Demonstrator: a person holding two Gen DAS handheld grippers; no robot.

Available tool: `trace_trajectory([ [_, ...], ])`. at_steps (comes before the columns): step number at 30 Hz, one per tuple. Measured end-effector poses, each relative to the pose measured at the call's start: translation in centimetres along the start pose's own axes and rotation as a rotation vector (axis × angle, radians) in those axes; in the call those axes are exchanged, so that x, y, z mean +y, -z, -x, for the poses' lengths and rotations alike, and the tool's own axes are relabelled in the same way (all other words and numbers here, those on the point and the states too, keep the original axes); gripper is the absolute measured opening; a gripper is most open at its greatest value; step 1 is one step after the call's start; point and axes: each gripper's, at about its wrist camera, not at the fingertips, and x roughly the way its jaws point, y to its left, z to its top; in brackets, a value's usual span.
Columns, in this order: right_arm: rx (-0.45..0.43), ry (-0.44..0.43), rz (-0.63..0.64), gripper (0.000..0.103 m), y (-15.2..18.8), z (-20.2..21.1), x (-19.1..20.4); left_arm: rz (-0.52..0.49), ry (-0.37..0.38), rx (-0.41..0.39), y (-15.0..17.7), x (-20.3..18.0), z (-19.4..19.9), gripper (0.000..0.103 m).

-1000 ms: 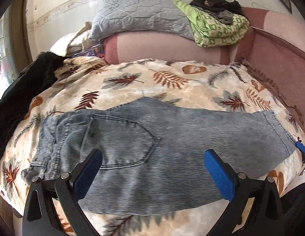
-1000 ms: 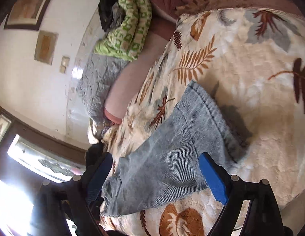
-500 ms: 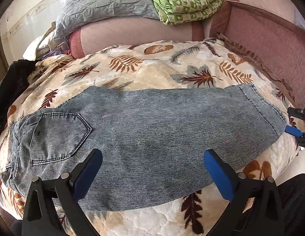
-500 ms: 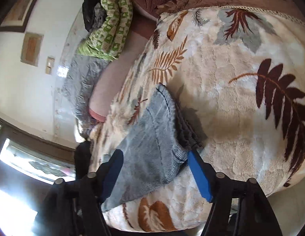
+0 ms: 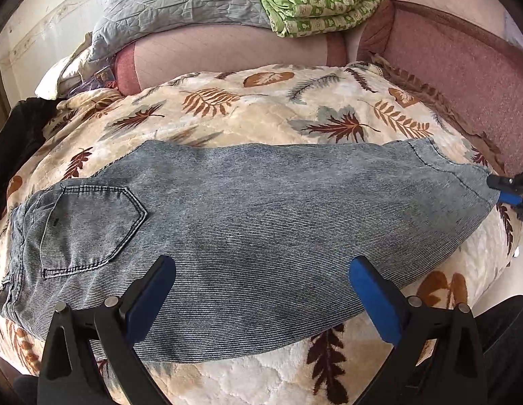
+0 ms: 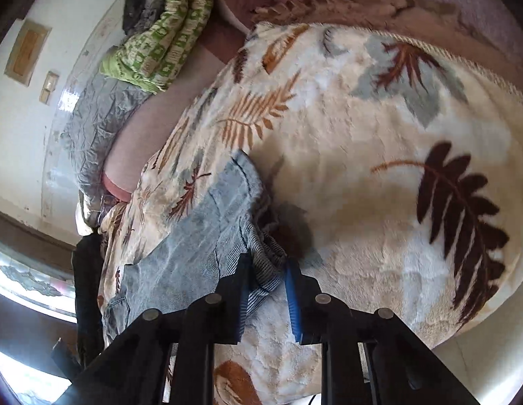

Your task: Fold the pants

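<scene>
Your right gripper has just been closing and now pinches the hem of the jeans, which lie flat across the leaf-print blanket; your left gripper hovers wide apart, empty.

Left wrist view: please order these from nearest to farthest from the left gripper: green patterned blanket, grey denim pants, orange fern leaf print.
1. Grey denim pants, just beyond the left gripper.
2. Orange fern leaf print, mid-bed.
3. Green patterned blanket, on the far bolster.
</scene>
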Motion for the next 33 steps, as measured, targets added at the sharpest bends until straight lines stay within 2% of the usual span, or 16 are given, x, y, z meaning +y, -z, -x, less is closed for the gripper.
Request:
trace_trajectory([
  [2,-0.035,0.02,0.049,0.02,-0.3,0.4,1.0,0.0,0.003,0.007,0.1,0.0,-0.3,0.103],
  [3,-0.022,0.042,0.057,0.02,-0.3,-0.1,0.8,-0.002,0.004,0.011,0.1,-0.1,-0.5,0.103],
  [4,0.041,0.062,0.044,0.023,-0.1,-1.4,0.1,-0.004,0.007,0.016,0.1,-0.1,-0.6,0.103],
  [5,0.145,0.091,0.022,0.024,0.2,-3.0,-0.9,-0.007,0.01,0.02,0.1,-0.1,-0.6,0.103],
  [6,0.176,0.075,0.008,0.026,0.5,-3.4,-1.7,-0.011,0.013,0.018,0.1,-0.1,-0.6,0.103],
  [9,0.1,0.077,0.023,0.04,-0.2,-0.9,-1.7,-0.014,0.017,0.005,0.0,-0.1,-0.4,0.103],
  [12,0.01,0.06,0.074,0.046,-2.6,0.5,0.0,-0.017,0.032,0.005,-0.2,-0.4,-0.6,0.103],
  [14,0.03,0.04,0.108,0.046,-4.8,-0.9,1.6,-0.028,0.038,0.004,-0.4,-0.7,-0.8,0.103],
  [17,0.087,0.115,0.202,0.046,-7.7,-5.2,4.0,-0.028,0.039,-0.004,-0.7,-0.7,-0.7,0.103],
  [19,0.156,0.13,0.235,0.046,-8.7,-8.2,4.7,-0.013,0.039,-0.011,-0.8,-0.4,-0.5,0.103],
  [21,0.2,0.156,0.265,0.041,-8.9,-10.6,4.9,0.001,0.045,-0.014,-0.9,-0.1,-0.6,0.103],
  [22,0.22,0.177,0.291,0.024,-8.8,-11.4,5.1,0.002,0.045,-0.012,-1.0,0.0,-0.7,0.103],
  [23,0.218,0.207,0.31,0.018,-8.8,-11.8,5.2,0.002,0.045,-0.011,-1.1,0.0,-0.8,0.103],
  [27,0.128,0.219,0.38,0.013,-8.8,-9.9,6.7,-0.001,0.05,-0.017,-1.4,0.1,-1.1,0.103],
  [30,0.053,0.217,0.394,0.013,-9.3,-9.3,7.6,0.0,0.056,-0.025,-1.8,0.0,-1.4,0.103],
  [33,0.166,0.279,0.387,0.015,-8.9,-12.7,6.4,0.002,0.064,-0.006,-2.3,-0.5,-2.2,0.103],
])
